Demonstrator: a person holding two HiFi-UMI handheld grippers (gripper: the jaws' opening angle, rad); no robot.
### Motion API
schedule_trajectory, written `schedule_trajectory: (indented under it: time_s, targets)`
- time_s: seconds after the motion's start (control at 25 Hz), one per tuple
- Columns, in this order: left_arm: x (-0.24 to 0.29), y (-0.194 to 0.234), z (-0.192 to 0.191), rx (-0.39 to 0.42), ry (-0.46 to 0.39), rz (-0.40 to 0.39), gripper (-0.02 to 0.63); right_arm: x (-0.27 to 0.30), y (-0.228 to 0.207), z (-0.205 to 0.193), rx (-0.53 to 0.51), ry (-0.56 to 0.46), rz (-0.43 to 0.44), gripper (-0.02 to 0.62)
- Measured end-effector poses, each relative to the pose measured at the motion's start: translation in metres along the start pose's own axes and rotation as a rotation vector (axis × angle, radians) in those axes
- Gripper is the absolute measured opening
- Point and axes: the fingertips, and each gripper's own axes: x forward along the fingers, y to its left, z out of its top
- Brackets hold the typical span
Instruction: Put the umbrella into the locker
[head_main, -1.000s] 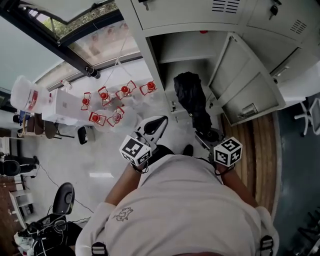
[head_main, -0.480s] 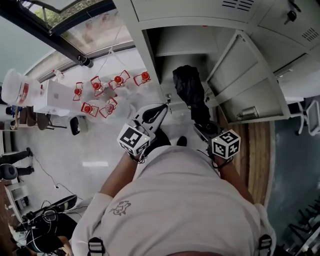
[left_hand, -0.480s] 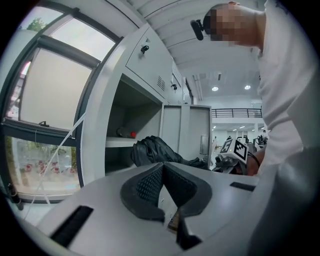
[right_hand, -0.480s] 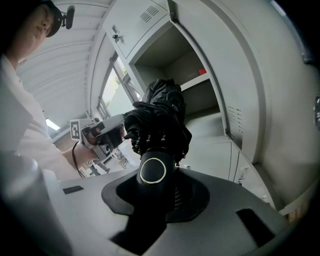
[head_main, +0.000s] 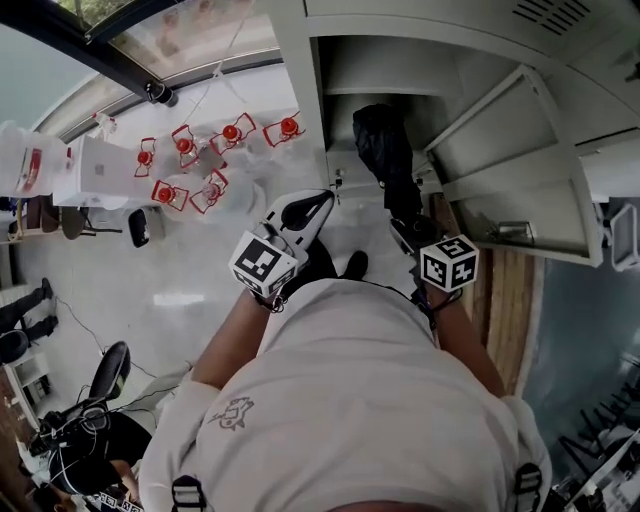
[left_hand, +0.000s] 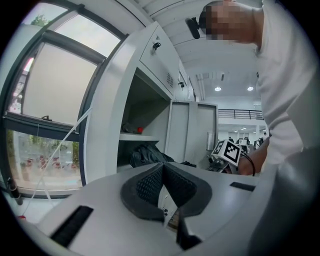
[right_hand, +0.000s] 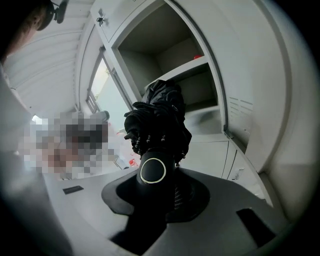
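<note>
One umbrella (head_main: 385, 150), one locker (head_main: 300, 80), two grippers (head_main: 322, 198) (head_main: 405, 228) (perhaps six red objects (head_main: 232, 132) outside).

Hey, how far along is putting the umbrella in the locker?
Done: the locker door stands open, and the right gripper is clamped on the handle of the black umbrella. In hand: the umbrella's folded end is at the mouth of the open compartment. Left: set it inside and let go. The left gripper is shut and empty.

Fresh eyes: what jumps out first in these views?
The bunched black umbrella, clamped by its handle in the right gripper, dead centre of the right gripper view. Behind it gapes the open locker, door swung out at the head view's right. The left gripper is shut, empty.
</note>
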Motion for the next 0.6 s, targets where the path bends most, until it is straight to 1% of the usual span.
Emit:
schedule_trajectory:
  time_s: [0.2,0.4,0.6]
  targets:
    - [0.001,0.01,-0.011,0.021,0.017,0.0,0.011,0.023,-0.013,0.013,-0.017,0.008,-0.035,0.137]
    - [0.003,0.024,-0.019,0.019,0.028,-0.006,0.011,0.048,-0.022,0.025,-0.027,0.025,-0.053,0.137]
    - [0.011,0.022,-0.024,0.048,0.043,-0.056,0.011,0.066,-0.036,0.035,-0.073,0.053,-0.082,0.138]
